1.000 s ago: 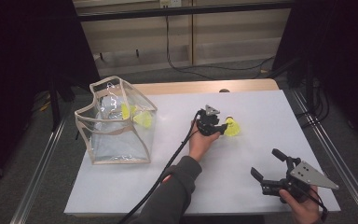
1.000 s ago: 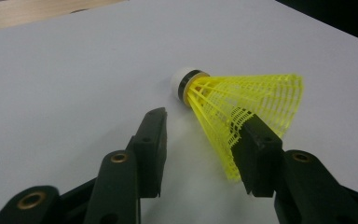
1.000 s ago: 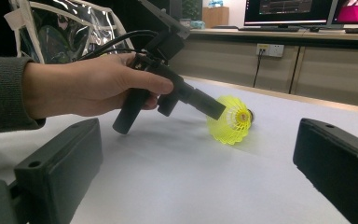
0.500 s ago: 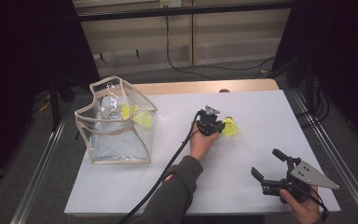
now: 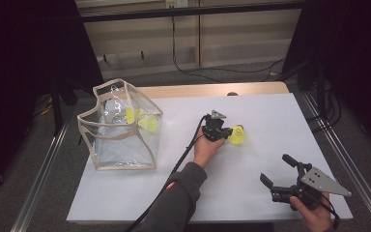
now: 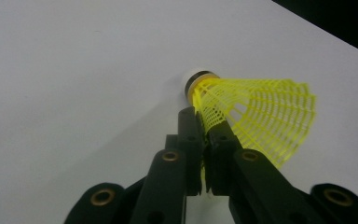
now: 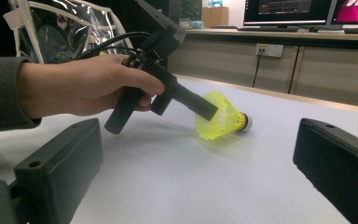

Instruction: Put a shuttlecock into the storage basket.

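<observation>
The white desk [image 5: 270, 111] carries a clear bag [image 5: 121, 130] near its left edge. Mid-desk, the left tongs [image 5: 228, 133] have just clenched on the skirt of a yellow shuttlecock [image 5: 237, 135]. Near the front right corner, the right tongs [image 5: 278, 171] gape, released.

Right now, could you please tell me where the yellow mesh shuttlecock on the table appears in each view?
High view: yellow mesh shuttlecock at table centre, right of left gripper.
Left gripper view: upper centre-right, skirt edge pinched in the jaws.
Right gripper view: centre.
Shared landmark: white table.
</observation>
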Action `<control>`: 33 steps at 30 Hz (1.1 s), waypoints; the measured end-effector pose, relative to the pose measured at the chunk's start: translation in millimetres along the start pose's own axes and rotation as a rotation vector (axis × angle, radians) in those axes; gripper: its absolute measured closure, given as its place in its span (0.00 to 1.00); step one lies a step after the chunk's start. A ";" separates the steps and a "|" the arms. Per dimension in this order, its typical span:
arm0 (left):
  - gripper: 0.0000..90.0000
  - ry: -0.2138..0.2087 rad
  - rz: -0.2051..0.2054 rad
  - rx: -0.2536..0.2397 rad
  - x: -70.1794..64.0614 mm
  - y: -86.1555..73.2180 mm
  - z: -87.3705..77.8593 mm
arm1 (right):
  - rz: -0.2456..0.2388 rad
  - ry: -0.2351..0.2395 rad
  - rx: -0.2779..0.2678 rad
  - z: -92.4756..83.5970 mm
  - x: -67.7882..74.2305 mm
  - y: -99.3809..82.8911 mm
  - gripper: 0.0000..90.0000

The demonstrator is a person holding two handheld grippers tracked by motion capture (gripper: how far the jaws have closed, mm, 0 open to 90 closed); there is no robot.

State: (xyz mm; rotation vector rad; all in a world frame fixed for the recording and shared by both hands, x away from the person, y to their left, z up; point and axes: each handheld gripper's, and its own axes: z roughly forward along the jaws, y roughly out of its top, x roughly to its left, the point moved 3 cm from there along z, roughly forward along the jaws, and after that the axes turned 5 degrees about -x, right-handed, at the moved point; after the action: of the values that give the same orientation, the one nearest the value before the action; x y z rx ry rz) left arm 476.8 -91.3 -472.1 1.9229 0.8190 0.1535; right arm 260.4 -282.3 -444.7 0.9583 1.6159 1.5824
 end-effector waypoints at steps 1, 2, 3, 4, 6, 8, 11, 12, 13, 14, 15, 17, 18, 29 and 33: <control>0.91 0.003 0.003 -0.006 -0.1 0.2 0.5 | -0.002 0.001 0.000 0.1 0.0 0.0 0.02; 0.90 -0.001 0.000 -0.009 -0.3 0.2 1.3 | -0.002 0.000 -0.002 0.3 0.0 0.1 0.02; 0.89 -0.003 -0.007 -0.015 -0.6 0.0 2.3 | -0.003 0.000 -0.001 0.4 0.0 0.0 0.02; 0.88 -0.003 -0.007 -0.017 -0.4 -0.2 3.1 | -0.003 -0.001 0.000 0.5 0.0 -0.1 0.02; 0.88 -0.004 -0.004 -0.018 0.0 -0.7 5.2 | -0.004 -0.001 0.000 0.5 -0.3 -0.3 0.02; 0.88 0.002 -0.009 -0.021 0.1 -1.5 7.3 | -0.004 -0.001 0.000 0.5 -0.4 -0.3 0.02; 0.88 0.007 -0.006 -0.016 0.4 -2.4 10.2 | -0.001 0.000 0.001 0.3 -0.4 -0.3 0.02; 0.88 0.011 -0.007 -0.015 -0.4 -2.1 11.2 | -0.001 0.001 0.001 0.3 -0.4 -0.2 0.02; 0.88 0.011 -0.002 -0.016 -0.6 -1.6 11.7 | 0.000 0.003 0.000 0.5 -0.4 -0.3 0.02; 0.87 0.014 0.004 -0.018 -0.9 -0.9 12.0 | -0.003 0.002 0.001 0.5 -0.5 -0.5 0.02; 0.86 0.015 0.002 -0.030 -2.0 -0.2 13.1 | -0.004 0.002 0.001 0.7 -0.5 -0.5 0.02; 0.86 0.012 0.011 -0.026 -2.6 0.7 15.1 | -0.005 0.003 0.000 0.7 -0.4 -0.4 0.02; 0.86 0.010 0.011 -0.026 -3.4 0.9 16.2 | -0.005 0.001 0.000 0.6 -0.4 -0.3 0.02; 0.91 -0.012 0.075 0.016 -8.5 2.7 22.7 | -0.004 -0.001 0.003 -0.2 -1.4 -0.6 0.02; 0.95 -0.002 0.039 0.015 -8.2 4.6 19.9 | -0.004 -0.001 0.003 -0.3 -1.4 -0.6 0.02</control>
State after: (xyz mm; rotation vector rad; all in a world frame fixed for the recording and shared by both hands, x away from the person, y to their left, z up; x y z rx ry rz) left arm 481.5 -112.5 -476.2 1.9531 0.7836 0.1691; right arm 260.9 -283.6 -445.3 0.9568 1.6188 1.5771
